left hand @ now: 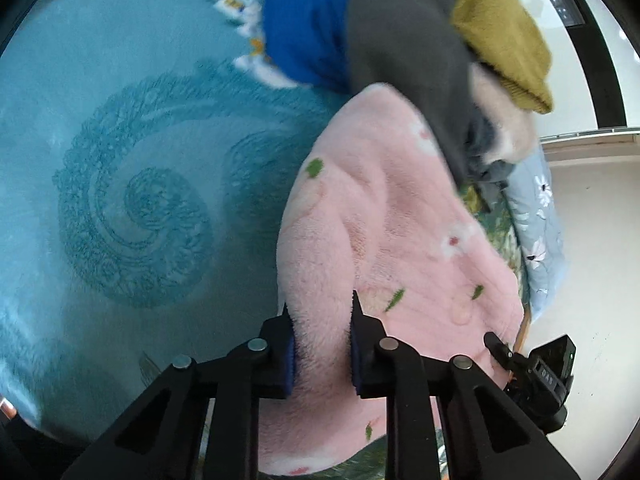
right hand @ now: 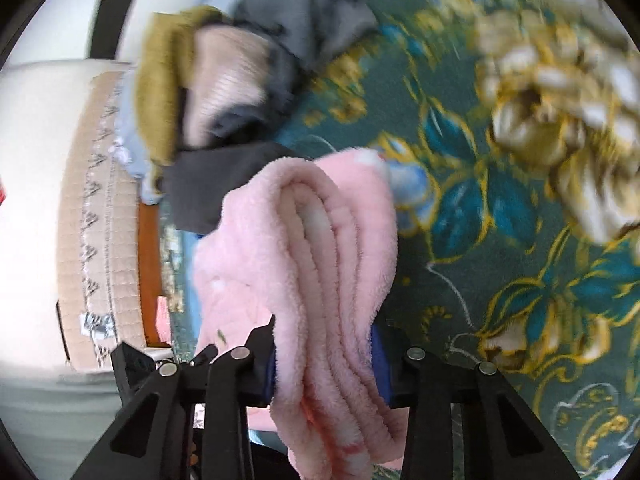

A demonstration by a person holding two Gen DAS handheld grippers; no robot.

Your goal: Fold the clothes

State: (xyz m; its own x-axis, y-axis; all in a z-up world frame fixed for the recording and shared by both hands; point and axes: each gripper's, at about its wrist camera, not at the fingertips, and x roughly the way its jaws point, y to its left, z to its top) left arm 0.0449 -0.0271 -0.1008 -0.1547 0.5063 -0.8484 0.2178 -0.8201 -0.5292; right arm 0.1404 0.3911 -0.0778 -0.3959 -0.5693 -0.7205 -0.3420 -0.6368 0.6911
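- Left gripper (left hand: 322, 344) pinching a fluffy edge of the pink fleece (left hand: 396, 240); right gripper (right hand: 324, 360) squeezing a thick bunch of its layers.
- Lifted over the bed cover (left hand: 120, 160), near the edge.
- Best to keep both ends level and the fabric smooth.
- Close by: pile of clothes (left hand: 420, 60), maybe in the way.

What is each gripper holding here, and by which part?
Both hold the pink fleece garment: the left gripper pinches a fold at its near edge, the right gripper clamps a bunched stack of its layers.
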